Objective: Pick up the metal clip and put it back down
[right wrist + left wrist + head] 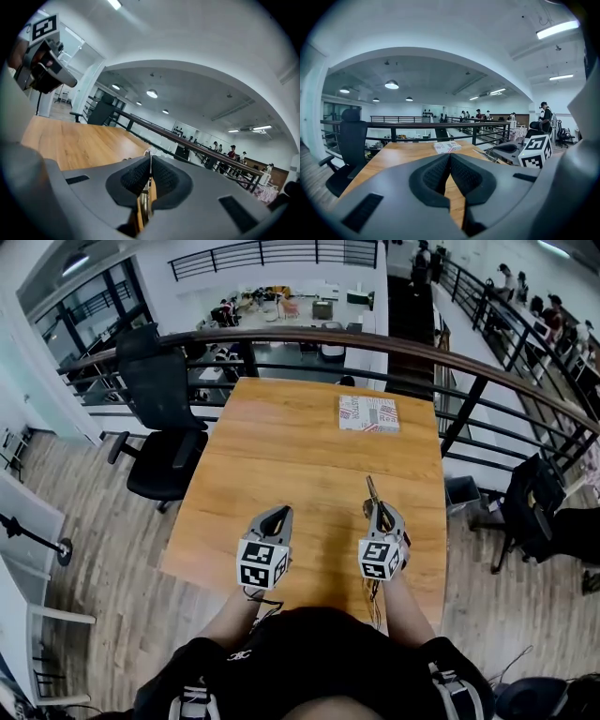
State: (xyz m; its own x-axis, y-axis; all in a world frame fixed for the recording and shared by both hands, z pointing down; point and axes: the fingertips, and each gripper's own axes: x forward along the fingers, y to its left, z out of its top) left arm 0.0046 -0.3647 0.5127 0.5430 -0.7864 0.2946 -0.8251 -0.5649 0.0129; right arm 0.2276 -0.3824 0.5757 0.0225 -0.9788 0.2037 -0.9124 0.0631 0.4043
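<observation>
A thin metal clip (372,491) sticks forward out of my right gripper (379,512), over the near right part of the wooden table (281,456). In the right gripper view the jaws are shut on the clip (148,157), with its metal strip pinched between the dark pads (164,178). The left gripper view shows the clip (480,153) pointing left from the right gripper (506,149). My left gripper (275,518) hovers beside it on the left. Its jaws meet at the tips with nothing between them (450,157).
A white and red packet (368,413) lies at the table's far right. A black office chair (159,418) stands off the left edge. A curved railing (375,343) runs behind the table's far end. People stand far off beyond it.
</observation>
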